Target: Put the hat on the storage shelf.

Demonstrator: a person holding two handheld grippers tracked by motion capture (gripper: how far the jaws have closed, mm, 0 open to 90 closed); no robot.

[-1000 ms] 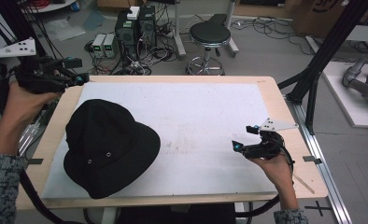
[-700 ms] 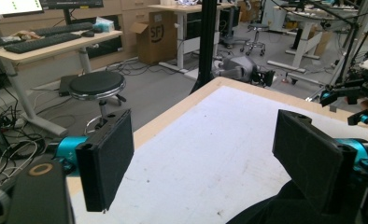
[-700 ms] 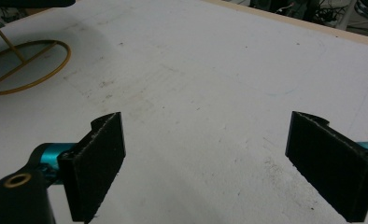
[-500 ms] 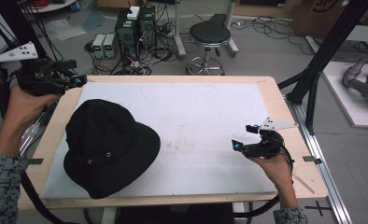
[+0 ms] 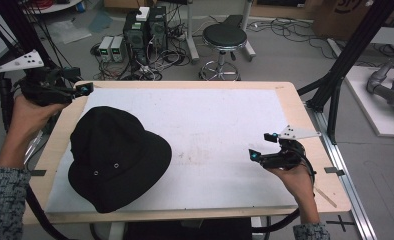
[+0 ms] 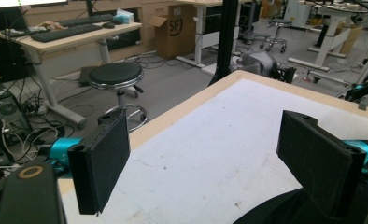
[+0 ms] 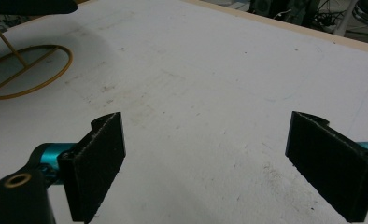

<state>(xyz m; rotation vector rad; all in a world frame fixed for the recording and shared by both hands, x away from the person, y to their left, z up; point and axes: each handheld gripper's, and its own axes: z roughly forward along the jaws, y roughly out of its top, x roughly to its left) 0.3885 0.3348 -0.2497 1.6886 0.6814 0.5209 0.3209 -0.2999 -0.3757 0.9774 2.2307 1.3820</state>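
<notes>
A round black padded stool [image 5: 225, 37] on a chrome base is seen on the floor beyond the white-topped wooden table [image 5: 225, 125], with black computer towers [image 5: 145, 27] beside it.

One black bucket hat [image 5: 116, 159] lies on one bench [image 5: 225, 120]; two handheld grippers, left gripper [image 5: 82, 89] and right gripper [image 5: 261, 146]; one round black stool [image 5: 224, 37] behind

Wood table [image 5: 305, 120] w/ white mat [image 5: 220, 130], black hat [image 5: 116, 157]
</notes>
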